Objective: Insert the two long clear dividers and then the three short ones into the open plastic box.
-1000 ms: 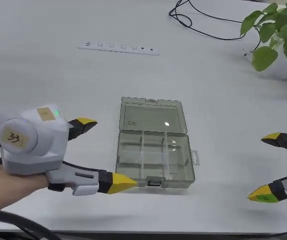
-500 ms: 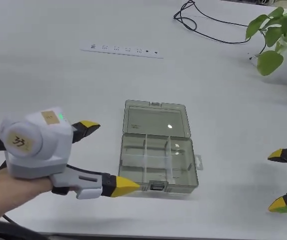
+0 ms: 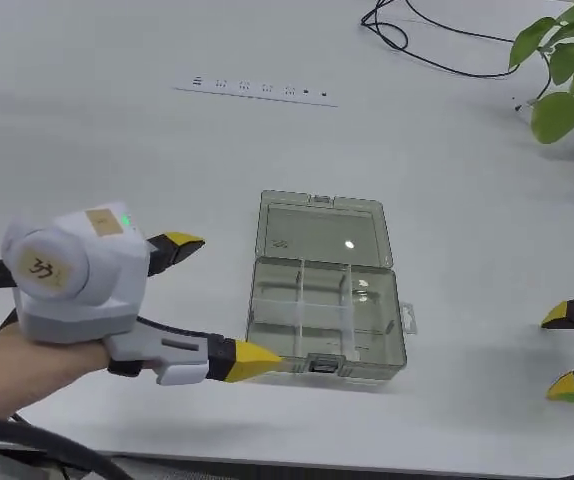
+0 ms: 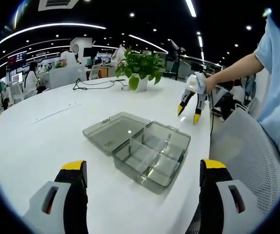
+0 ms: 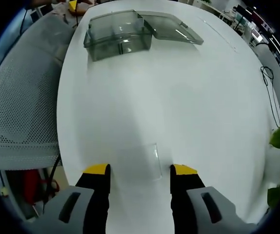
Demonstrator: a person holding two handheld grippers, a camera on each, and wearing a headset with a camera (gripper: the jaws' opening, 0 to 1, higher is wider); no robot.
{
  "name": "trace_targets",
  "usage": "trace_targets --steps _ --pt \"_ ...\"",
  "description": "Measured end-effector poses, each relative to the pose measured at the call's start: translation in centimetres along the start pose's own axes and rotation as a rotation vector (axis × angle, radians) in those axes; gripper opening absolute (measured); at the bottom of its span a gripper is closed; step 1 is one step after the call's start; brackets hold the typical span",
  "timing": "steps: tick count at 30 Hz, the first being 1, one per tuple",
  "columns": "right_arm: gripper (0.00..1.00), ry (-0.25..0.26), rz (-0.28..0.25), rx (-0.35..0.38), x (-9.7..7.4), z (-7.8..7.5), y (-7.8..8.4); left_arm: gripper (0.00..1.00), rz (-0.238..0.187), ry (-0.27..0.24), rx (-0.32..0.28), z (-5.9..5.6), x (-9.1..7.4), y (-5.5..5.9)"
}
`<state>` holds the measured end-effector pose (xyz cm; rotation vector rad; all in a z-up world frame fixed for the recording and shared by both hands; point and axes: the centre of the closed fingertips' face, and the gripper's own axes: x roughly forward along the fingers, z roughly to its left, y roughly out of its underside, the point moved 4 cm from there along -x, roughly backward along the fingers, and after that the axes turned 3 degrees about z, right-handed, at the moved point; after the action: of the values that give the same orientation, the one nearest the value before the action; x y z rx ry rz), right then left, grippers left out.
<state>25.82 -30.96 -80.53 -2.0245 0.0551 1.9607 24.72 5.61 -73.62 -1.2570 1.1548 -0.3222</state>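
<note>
Head view: open plastic box point(image 3: 327, 325) sits mid-table, lid point(image 3: 322, 232) laid flat at its 12 o'clock. Clear dividers point(image 3: 302, 308) stand inside and split it into compartments; exact count unclear. Left gripper point(image 3: 217, 300) is at the box's 9 o'clock, jaws wide apart, nothing between them, lower tip just beside the box's front-left corner, contact unclear. Right gripper point(image 3: 565, 350) is at the box's 4 o'clock, well apart from it, jaws apart, at the frame's right edge. Bare white table point(image 3: 467, 250) lies between the box and the right gripper. The table's near edge runs close below the box front. Power strip point(image 3: 257, 90) at 11 o'clock, cable point(image 3: 437, 45) and plant point(image 3: 567, 60) at 1 o'clock, all far from the box.

Left gripper view: left gripper point(image 4: 142, 165) spread, box point(image 4: 150, 153) straight ahead, right gripper point(image 4: 191, 100) beyond it.

Right gripper view: right gripper point(image 5: 141, 169) jaws apart over the table, a flat clear divider piece point(image 5: 149, 160) lying between the tips, not gripped. Box point(image 5: 120, 31) at 12 o'clock, mesh chair point(image 5: 23, 97) past the table edge at 9 o'clock.
</note>
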Motion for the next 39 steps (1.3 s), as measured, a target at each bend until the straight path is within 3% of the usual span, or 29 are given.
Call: trace_targets --steps 6,9,12,19,23,26,28,32,39 --pt "0.44 0.000 0.008 -0.009 0.0 0.1 0.1 0.98 -0.020 0.003 0.001 -0.2 0.4 -0.7" --pt "0.33 0.002 0.008 -0.002 -0.1 0.3 0.1 0.97 -0.024 0.003 0.002 -0.2 0.5 -0.9" --pt "0.33 0.013 0.010 0.002 -0.2 0.2 0.1 0.97 -0.028 0.004 0.000 -0.3 0.6 -1.0" --pt "0.32 0.040 0.008 0.126 -0.4 -0.1 0.3 0.97 -0.032 0.006 -0.004 -0.6 0.7 -1.0" --pt "0.32 0.043 -0.003 0.150 -0.4 0.2 -0.3 0.97 -0.048 -0.003 -0.026 -0.7 0.5 -0.9" --pt "0.32 0.056 -0.046 0.151 -0.9 0.4 -1.7 0.96 -0.067 -0.012 -0.061 -0.5 0.4 -1.0" --pt "0.32 0.082 -0.117 0.139 -1.7 0.5 -3.9 0.96 -0.073 -0.007 -0.105 -0.5 0.5 -0.9" --pt "0.32 0.110 -0.207 0.087 -2.9 1.3 -7.7 0.94 -0.074 -0.009 -0.106 -0.5 0.7 -1.0" --pt "0.32 0.131 -0.275 -0.006 -3.6 2.4 -12.3 0.94 -0.061 0.008 -0.106 -0.8 1.1 -1.2"
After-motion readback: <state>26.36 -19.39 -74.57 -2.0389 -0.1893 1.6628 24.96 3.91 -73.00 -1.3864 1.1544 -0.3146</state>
